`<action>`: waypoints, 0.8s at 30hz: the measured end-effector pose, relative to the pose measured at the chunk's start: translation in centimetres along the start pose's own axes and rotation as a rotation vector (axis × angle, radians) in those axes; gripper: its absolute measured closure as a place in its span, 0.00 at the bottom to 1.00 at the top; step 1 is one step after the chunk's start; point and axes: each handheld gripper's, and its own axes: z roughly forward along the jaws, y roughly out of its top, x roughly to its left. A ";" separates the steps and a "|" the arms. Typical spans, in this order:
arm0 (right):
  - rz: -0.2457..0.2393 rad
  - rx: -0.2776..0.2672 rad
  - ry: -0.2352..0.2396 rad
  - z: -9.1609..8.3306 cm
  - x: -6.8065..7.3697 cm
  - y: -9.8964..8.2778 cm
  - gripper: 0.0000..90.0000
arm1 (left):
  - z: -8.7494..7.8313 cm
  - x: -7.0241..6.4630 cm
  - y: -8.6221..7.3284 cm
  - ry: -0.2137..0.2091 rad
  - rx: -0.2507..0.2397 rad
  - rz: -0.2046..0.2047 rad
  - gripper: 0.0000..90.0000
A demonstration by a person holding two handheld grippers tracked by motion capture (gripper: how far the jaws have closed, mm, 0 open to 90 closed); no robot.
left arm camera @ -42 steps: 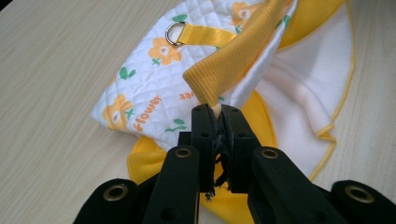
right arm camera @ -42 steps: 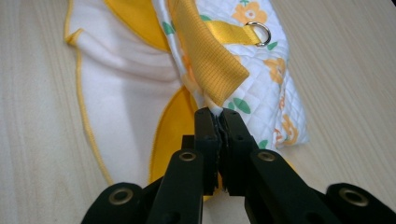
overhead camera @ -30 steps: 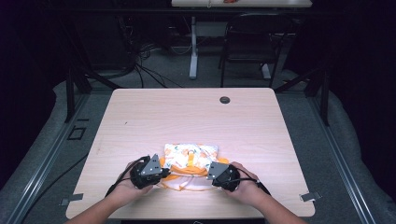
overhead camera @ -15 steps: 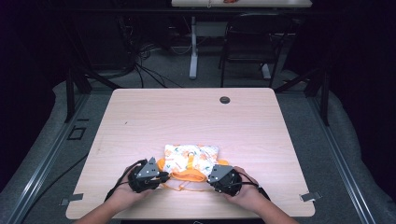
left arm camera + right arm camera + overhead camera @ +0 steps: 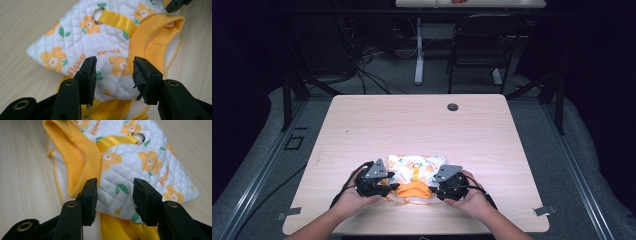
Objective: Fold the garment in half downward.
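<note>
Left claw [image 5: 115,75] open, vest [image 5: 100,42] btwn, grommet [image 5: 453,107] far

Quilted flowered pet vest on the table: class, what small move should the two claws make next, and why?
Probably lift both claws back off the vest. The left claw and right claw have just been opening, their pads stand clear of the cloth, and the vest lies flat on the table.

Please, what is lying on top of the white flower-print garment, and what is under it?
On top of the white quilted garment lies a yellow strap with a metal ring. Under it, yellow fabric sticks out at the near edge; how far that layer reaches underneath is covered. Below is the table.
</note>
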 end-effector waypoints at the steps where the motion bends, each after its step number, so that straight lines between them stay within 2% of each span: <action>1: -0.002 0.007 0.012 0.3 0.0 -0.1 0.60 | 0.2 0.0 -0.2 -0.006 0.008 0.000 0.59; 5: -0.003 0.041 0.034 1.0 0.2 -0.4 0.59 | 0.5 -0.1 -0.9 -0.019 0.020 0.005 0.57; 12: 0.008 0.053 0.047 1.5 -0.1 -1.0 0.64 | 0.8 -0.3 -1.5 -0.022 0.015 0.015 0.56; 14: -0.009 0.067 0.049 1.6 -0.2 -1.1 0.65 | 0.9 -0.3 -1.5 -0.024 0.017 0.006 0.56; 24: -0.007 0.065 0.048 1.4 -0.3 -1.2 0.65 | 0.6 -0.7 -1.8 -0.040 0.003 -0.046 0.56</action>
